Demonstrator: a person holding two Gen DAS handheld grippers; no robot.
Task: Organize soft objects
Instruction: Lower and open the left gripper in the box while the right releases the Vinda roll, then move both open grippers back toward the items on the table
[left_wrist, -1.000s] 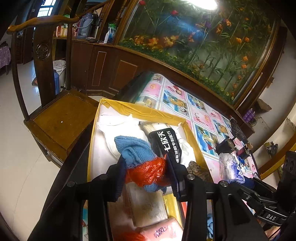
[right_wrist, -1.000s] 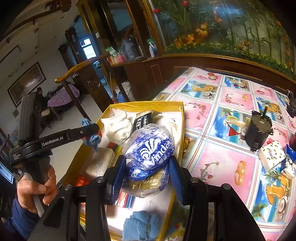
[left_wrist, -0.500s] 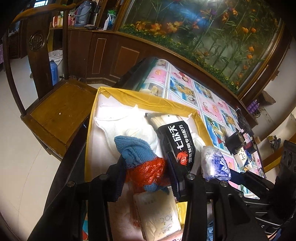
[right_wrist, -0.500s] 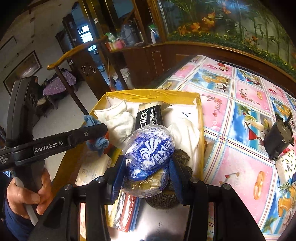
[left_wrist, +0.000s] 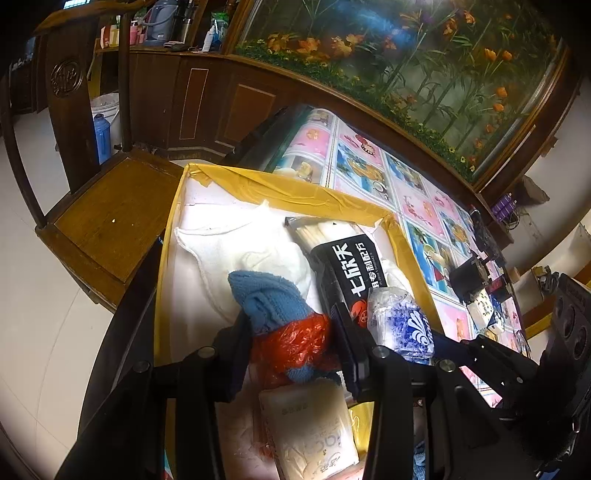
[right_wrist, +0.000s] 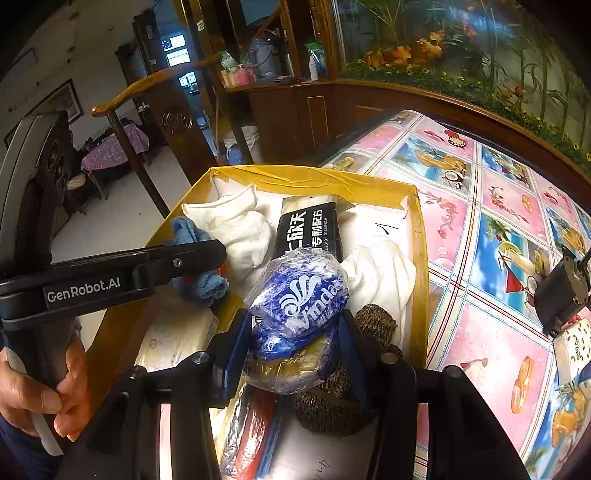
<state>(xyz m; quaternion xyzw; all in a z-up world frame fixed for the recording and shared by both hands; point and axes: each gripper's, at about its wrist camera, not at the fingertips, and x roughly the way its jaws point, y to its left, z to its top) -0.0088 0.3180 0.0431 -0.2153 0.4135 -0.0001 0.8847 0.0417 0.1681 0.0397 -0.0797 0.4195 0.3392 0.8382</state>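
Both loads over the yellow-edged box (right_wrist: 419, 236) now. Left tongs (left_wrist: 291, 343) clamped on a blue knit cloth with red plastic (left_wrist: 288, 332), poised above a pale tissue pack (left_wrist: 314, 428). Right tongs (right_wrist: 295, 343) clamped on the blue Vinda tissue pack (right_wrist: 299, 299), long axis slanting across the pads, hanging over a brown knitted piece (right_wrist: 369, 325). White towels (right_wrist: 240, 229) and a black packet (right_wrist: 306, 229) crowding the far end; free floor looks scarce. Patterned tabletop (right_wrist: 480, 314) alongside.

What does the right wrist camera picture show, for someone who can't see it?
The right tongs squeeze a crinkly blue-and-white plastic tissue pack above a yellow-rimmed box full of white cloths. Beside them, the left tongs hold a fuzzy blue cloth.
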